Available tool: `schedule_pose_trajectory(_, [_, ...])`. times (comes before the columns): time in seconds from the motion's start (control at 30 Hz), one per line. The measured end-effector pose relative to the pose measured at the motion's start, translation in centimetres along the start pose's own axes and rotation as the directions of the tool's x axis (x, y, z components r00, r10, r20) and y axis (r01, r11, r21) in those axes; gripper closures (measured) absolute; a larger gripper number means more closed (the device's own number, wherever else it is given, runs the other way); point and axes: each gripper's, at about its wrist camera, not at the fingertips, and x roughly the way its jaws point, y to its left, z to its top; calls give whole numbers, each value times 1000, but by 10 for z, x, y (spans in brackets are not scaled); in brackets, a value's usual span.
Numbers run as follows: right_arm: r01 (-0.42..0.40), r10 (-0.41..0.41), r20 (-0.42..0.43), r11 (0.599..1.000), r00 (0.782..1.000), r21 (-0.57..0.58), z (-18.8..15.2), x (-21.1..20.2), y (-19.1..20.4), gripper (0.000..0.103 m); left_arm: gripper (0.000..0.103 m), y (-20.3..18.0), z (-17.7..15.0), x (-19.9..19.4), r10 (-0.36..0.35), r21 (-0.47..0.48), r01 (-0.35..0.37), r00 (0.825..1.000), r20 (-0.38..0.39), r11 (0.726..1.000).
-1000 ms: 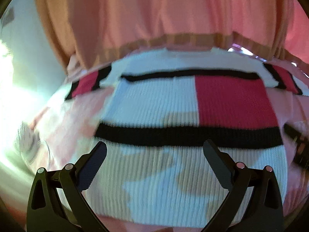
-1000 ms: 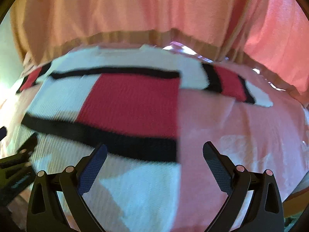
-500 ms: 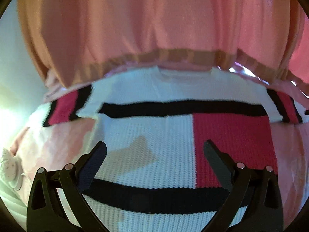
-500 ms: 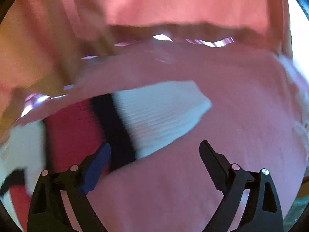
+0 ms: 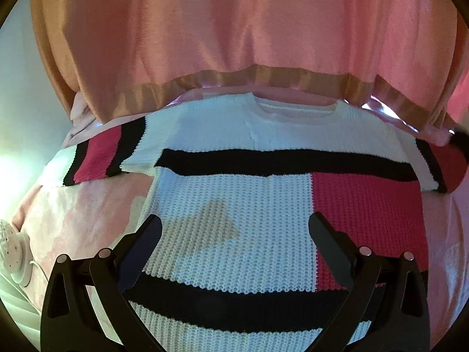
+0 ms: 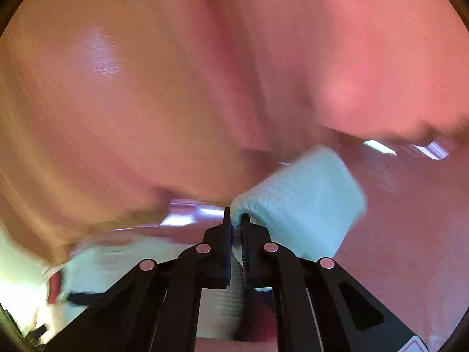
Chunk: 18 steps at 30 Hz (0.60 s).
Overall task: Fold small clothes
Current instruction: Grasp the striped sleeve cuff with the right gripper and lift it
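A knitted sweater (image 5: 234,193), white with black stripes and red blocks, lies flat on a pink bed cover (image 5: 82,223), neckline at the far side. My left gripper (image 5: 234,220) hovers open over the sweater's body, nothing between its fingers. The left sleeve (image 5: 96,158) stretches out sideways. In the blurred right wrist view my right gripper (image 6: 236,220) is closing its jaws, and they pinch the white cuff (image 6: 304,202) of the right sleeve, which curls up beyond the fingertips.
A pink-orange drape with a tan hem (image 5: 234,29) hangs along the far side of the bed. A white round device with a cable (image 5: 11,249) lies at the left edge. A pale wall (image 5: 17,88) stands on the left.
My left gripper slid along the sweater toward its neckline and stayed open. My right gripper swung right to the sleeve's end and went from wide open to clamped on the white cuff.
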Motion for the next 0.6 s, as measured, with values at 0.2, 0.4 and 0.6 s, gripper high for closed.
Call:
schedule_pose_trajectory(0.2, [-329,301,-148,918,942,-223,-36,45,233,91,5,28,4,-13,-24,-64,27,999,40,998])
schedule_pose_trajectory(0.4, [-324,252,-216,839,943,-437,-102,49,327,73,5,61,8,-7,-53,-135,57,998,29,989])
schedule_pose_trajectory(0.6, [-7,-51,-105,872,993,-490,-117,23,215,35,5,79,28,36,-122,-199,120,992,0,973])
